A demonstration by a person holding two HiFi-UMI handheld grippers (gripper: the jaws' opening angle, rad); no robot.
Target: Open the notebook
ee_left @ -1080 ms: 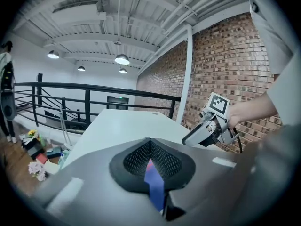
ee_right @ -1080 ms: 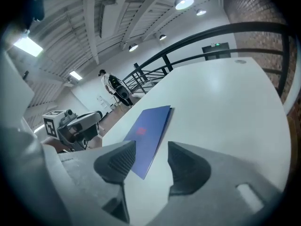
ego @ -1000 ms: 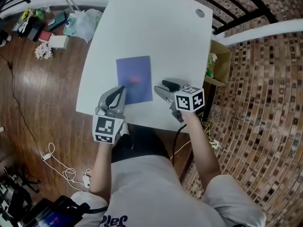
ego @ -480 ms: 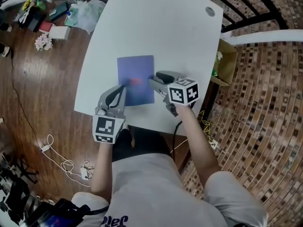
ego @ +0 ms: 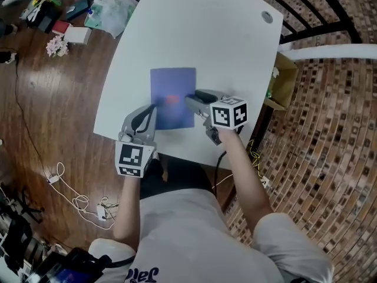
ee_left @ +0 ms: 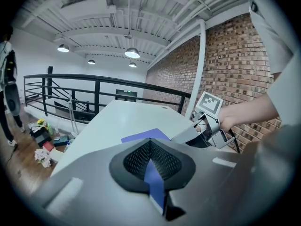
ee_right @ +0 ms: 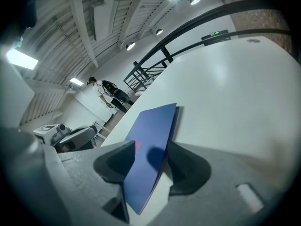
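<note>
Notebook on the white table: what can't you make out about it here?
Head view: the red mark on the notebook is too small to read.
Head view: the left gripper covers its near left corner.
Right gripper view: the right gripper straddles its edge, but clamping cannot be told.

Indoor loft/mezzanine workspace, lab-ish, not a home. Brick wall [ee_left: 225, 65] on the right, black metal railing [ee_left: 94, 86] at the far side, exposed ceiling beams [ee_left: 103, 32] with pendant lamps [ee_left: 132, 53]. Wood floor [ego: 53, 99] with loose cables [ego: 70, 193], clutter [ego: 59, 22] far left, one plain white table [ego: 200, 34].
</note>
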